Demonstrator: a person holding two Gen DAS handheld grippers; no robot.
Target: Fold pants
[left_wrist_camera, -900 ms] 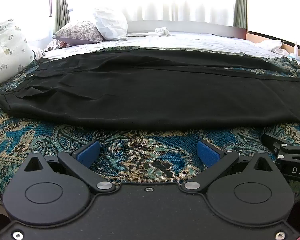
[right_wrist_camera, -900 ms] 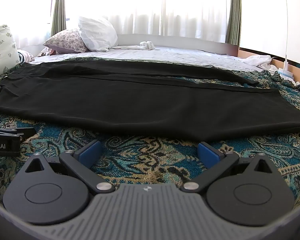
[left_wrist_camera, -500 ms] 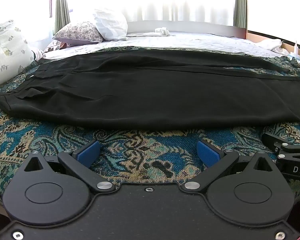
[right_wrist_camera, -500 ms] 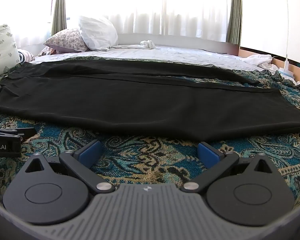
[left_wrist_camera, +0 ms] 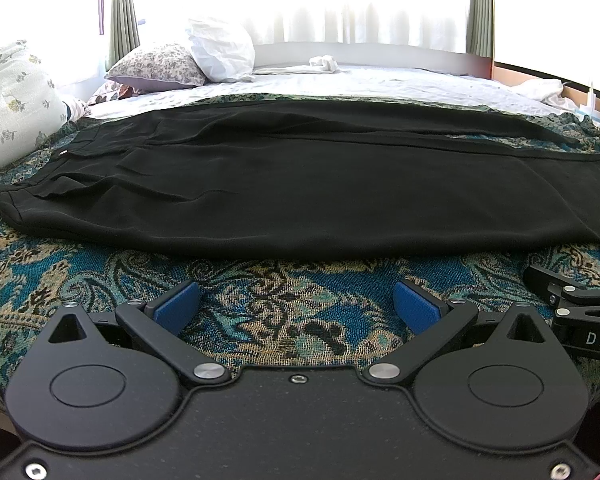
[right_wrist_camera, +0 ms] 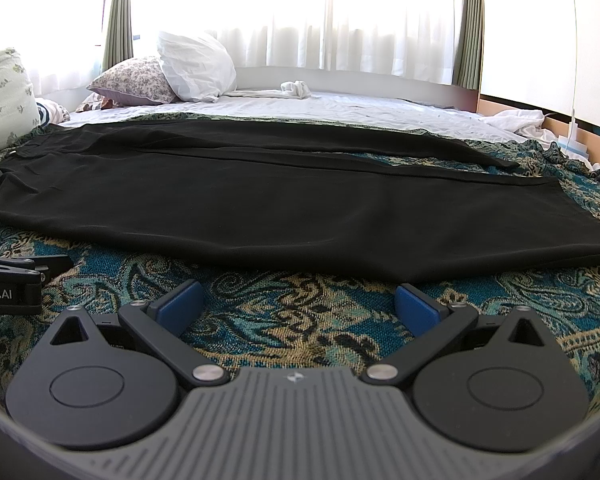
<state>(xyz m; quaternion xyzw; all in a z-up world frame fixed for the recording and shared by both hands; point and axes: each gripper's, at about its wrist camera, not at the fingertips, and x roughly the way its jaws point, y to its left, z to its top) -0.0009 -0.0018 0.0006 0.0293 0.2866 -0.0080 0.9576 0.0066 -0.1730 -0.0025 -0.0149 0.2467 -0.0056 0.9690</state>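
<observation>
Black, smooth cloth pants are lying flat across the bed, on a blue and gold patterned blanket. The waist is sitting at about 9 o'clock and the leg ends at about 3 o'clock. The two legs are lying side by side, so no fold looks done yet.

The left gripper is hanging low over the blanket with its jaws wide apart and nothing between them. The right gripper is doing the same, jaws wide apart and empty. Both are waiting just in front of the near edge of the pants, not touching it.

Things could go wrong here. The cloth looks thin and slippery, so the jaws may be pinching only one layer, or grabbing the blanket too. Then the fold may be coming out crooked or bunched.

Around the pants, a flowery pillow and a white pillow are sitting at about 11 o'clock. A small white cloth is lying at 12 o'clock. All are well apart from the pants, so nothing is blocking the way.
</observation>
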